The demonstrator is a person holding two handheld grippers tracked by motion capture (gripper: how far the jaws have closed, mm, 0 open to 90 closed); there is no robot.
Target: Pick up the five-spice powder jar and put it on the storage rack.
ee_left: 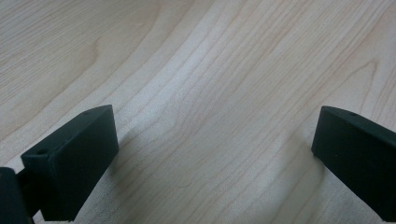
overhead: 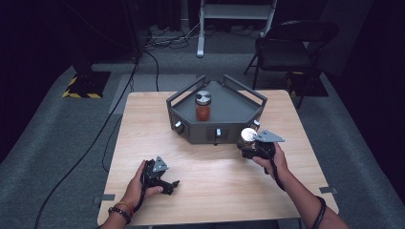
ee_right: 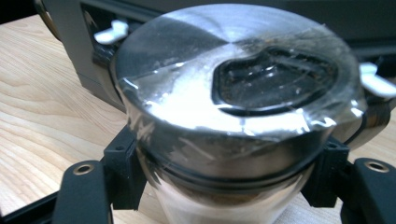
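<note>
Right claw is clenching a spice jar just below its lid, the black pads pressing on the glass from both sides; we are carrying the jar upright, its long axis vertical, near the right edge of the bench. Its lid is a brushed-metal disc with a dark shaker opening under a wrinkled clear film, and the glass body below it looks smooth and round. Directly beyond the jar, toward the far edge of the bench, we are facing the front wall of a dark grey angular rack with raised rails and small pale knobs along its face. Up on the rack's deck a second jar, silver-capped with reddish contents, is standing upright, well to the left of ours. Our jar is hanging just at the rack's right front corner, so we judge the coming move as up and over that wall. Left claw is lying released, jaws apart over bare pale wood grain near the left front corner.
</note>
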